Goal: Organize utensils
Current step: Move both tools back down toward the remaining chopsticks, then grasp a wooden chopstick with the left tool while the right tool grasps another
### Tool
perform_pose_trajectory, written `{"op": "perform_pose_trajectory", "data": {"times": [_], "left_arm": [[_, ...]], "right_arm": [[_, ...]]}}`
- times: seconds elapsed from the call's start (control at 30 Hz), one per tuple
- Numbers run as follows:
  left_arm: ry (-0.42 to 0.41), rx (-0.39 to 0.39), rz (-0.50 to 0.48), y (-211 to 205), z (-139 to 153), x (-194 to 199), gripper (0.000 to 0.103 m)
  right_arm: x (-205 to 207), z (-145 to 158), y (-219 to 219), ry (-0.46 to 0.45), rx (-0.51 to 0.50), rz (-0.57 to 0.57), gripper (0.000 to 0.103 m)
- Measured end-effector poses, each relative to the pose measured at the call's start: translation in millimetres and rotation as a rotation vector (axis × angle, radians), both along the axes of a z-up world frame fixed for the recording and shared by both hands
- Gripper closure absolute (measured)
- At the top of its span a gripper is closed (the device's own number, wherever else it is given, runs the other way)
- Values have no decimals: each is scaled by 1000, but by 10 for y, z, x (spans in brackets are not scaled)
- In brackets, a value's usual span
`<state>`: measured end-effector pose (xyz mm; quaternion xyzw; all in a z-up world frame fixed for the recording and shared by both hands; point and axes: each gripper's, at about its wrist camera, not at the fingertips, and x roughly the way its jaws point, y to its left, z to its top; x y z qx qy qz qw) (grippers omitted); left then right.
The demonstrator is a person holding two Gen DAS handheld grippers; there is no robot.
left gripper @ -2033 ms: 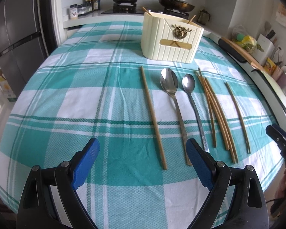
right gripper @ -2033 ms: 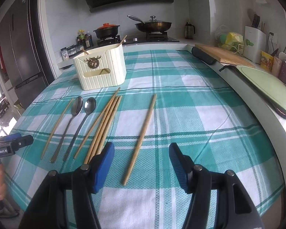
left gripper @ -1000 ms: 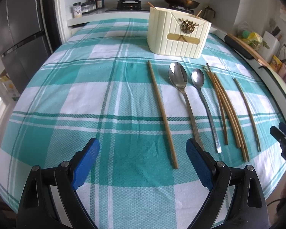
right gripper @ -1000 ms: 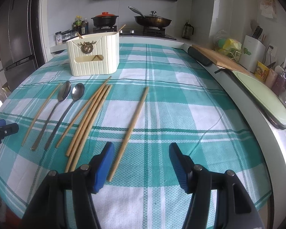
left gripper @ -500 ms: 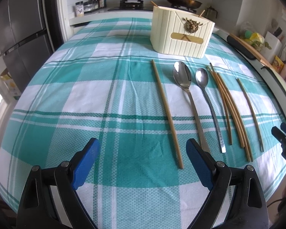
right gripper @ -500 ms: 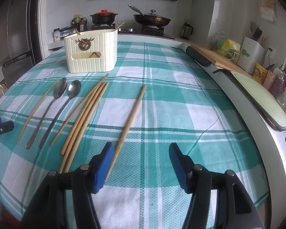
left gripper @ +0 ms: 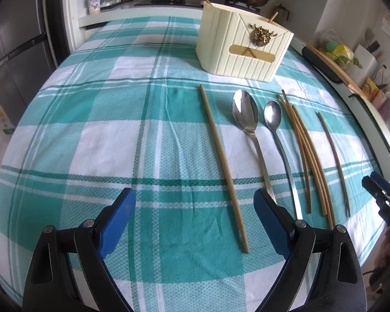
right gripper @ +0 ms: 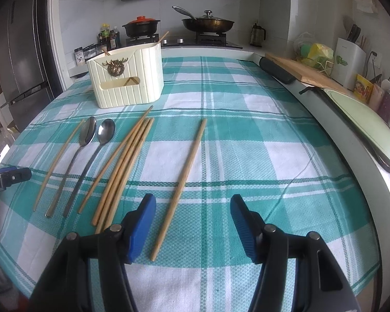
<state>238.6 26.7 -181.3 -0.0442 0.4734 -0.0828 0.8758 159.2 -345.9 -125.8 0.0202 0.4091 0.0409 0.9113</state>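
Note:
A cream ribbed utensil holder (left gripper: 241, 44) (right gripper: 127, 78) stands at the back of the checked tablecloth. In front of it lie a single chopstick (left gripper: 222, 163) (right gripper: 57, 161), two metal spoons (left gripper: 249, 130) (right gripper: 87, 135), a bundle of chopsticks (left gripper: 308, 161) (right gripper: 124, 161) and one more lone chopstick (left gripper: 334, 158) (right gripper: 182, 179). My left gripper (left gripper: 195, 223) hovers open above the cloth, its fingers on either side of the leftmost chopstick's near end. Open too, my right gripper (right gripper: 192, 221) has the rightmost chopstick's near end between its fingers, with no pad touching it.
A stove with a red-lidded pot (right gripper: 142, 26) and a pan (right gripper: 208, 22) stands behind the table. A cutting board (right gripper: 299, 71), a knife block (right gripper: 349, 62) and packets line the counter on the right. A fridge (right gripper: 18, 52) stands to the left.
The left wrist view has slid so the utensils sit a little further right and the holder nearer. In the right wrist view the utensils have drifted slightly left. Both grippers stay open.

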Motion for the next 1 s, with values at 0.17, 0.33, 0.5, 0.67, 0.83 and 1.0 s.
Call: {"op": "perform_pose_trajectory", "data": {"times": [0.17, 0.33, 0.5, 0.67, 0.83, 1.0], "left_arm": [[30, 2, -33, -56, -4, 361, 10], [79, 30, -36, -126, -123, 712, 10], [74, 113, -43, -198, -176, 927, 11], [74, 162, -39, -205, -190, 1150, 12], [107, 196, -54, -212, -254, 1375, 22], [133, 180, -73, -254, -252, 1548, 35]], "right_arm": [[294, 72, -82, 30, 56, 26, 42], [624, 37, -143, 93, 84, 36, 42], [949, -124, -212, 176, 115, 27, 42], [1271, -349, -153, 255, 94, 45, 42], [1565, -414, -57, 275, 7, 65, 42], [1817, -417, 52, 298, -58, 75, 64]]}}
